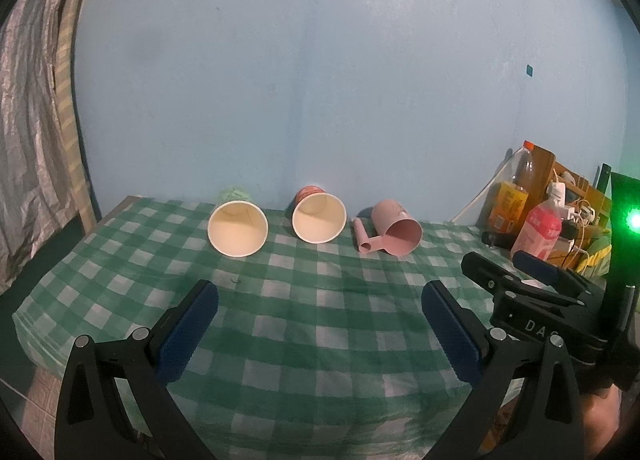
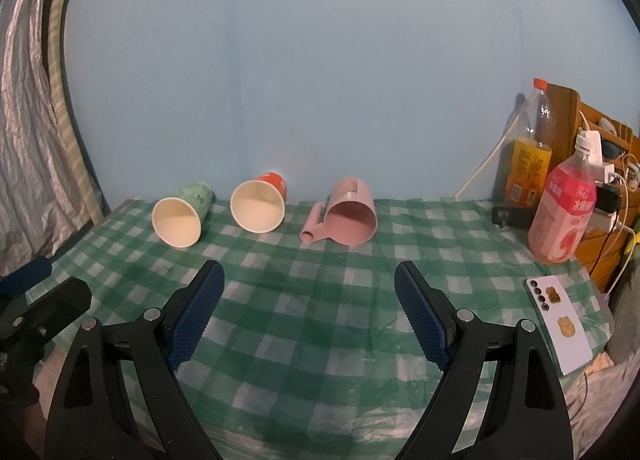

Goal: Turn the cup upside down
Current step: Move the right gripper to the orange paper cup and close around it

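Three cups lie on their sides in a row near the far edge of the table's green-and-white checked cloth (image 2: 320, 300), mouths toward the cameras: a green paper cup (image 2: 180, 215) (image 1: 237, 227), a red paper cup (image 2: 260, 205) (image 1: 318, 216) and a pink plastic handled mug (image 2: 348, 215) (image 1: 394, 230). The left gripper (image 1: 320, 300) and right gripper (image 2: 308, 292) hover short of them, jaws spread wide and holding nothing. A pink-labelled plastic bottle (image 2: 562, 215) and a white phone (image 2: 560, 324) sit at right.

A lived-in home room: a green checked tablecloth (image 2: 304, 300) ahead of the fingers, drink bottles (image 2: 562, 211), a phone (image 2: 560, 324) and charger clutter (image 2: 600, 179) to their right, curtain (image 2: 32, 119) left
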The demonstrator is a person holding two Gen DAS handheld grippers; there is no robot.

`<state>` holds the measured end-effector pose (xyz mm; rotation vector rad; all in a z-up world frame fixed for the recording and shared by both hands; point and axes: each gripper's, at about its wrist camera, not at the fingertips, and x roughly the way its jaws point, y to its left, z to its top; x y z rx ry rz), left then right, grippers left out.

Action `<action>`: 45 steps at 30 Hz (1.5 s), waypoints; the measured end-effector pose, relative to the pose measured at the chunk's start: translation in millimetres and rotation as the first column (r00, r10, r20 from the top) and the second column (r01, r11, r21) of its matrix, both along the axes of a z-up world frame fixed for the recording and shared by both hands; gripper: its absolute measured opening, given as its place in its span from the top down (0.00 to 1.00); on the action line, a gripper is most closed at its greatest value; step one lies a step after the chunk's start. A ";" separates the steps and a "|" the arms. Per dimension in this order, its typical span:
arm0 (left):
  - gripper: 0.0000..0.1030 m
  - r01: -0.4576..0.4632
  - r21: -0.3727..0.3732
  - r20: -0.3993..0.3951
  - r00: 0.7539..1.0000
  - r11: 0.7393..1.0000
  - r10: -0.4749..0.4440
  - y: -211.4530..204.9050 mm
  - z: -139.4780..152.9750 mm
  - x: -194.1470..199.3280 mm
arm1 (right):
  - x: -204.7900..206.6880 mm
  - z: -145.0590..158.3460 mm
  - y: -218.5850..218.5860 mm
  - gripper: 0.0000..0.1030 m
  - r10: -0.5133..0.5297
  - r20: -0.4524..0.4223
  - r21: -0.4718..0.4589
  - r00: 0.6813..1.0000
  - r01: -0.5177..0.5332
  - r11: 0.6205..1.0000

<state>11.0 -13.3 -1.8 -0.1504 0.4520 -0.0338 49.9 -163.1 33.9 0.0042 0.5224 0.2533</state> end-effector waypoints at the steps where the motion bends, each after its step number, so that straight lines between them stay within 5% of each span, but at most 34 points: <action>1: 0.00 0.002 0.002 -0.009 1.000 1.000 -0.002 1.2 2.5 5.9 | 2.4 0.2 -1.3 0.16 0.000 -0.006 0.005 1.000 0.000 1.000; 8: 0.00 -0.012 0.041 -0.056 0.998 0.999 0.014 3.4 25.9 52.1 | 26.5 11.1 -5.4 0.16 0.041 -0.042 0.022 0.998 -0.040 0.999; 20: 0.00 0.035 0.056 -0.268 0.963 0.998 -0.019 1.5 39.8 179.0 | 123.6 46.3 -12.4 0.16 0.135 -0.189 0.103 0.973 -0.117 0.988; 30: 0.00 0.021 0.102 -0.462 0.886 0.995 0.028 -16.6 15.9 296.7 | 229.9 49.0 -18.3 0.16 0.216 -0.374 0.204 0.902 -0.148 0.968; 34: 0.00 0.048 0.090 -0.552 0.834 0.995 0.010 -22.7 -1.4 335.1 | 260.3 40.6 -20.7 0.16 0.212 -0.420 0.194 0.882 -0.141 0.971; 45: 0.01 0.012 0.110 -0.664 0.745 0.994 0.065 -16.7 -32.7 382.0 | 303.2 19.1 -23.4 0.16 0.216 -0.488 0.222 0.845 -0.120 0.968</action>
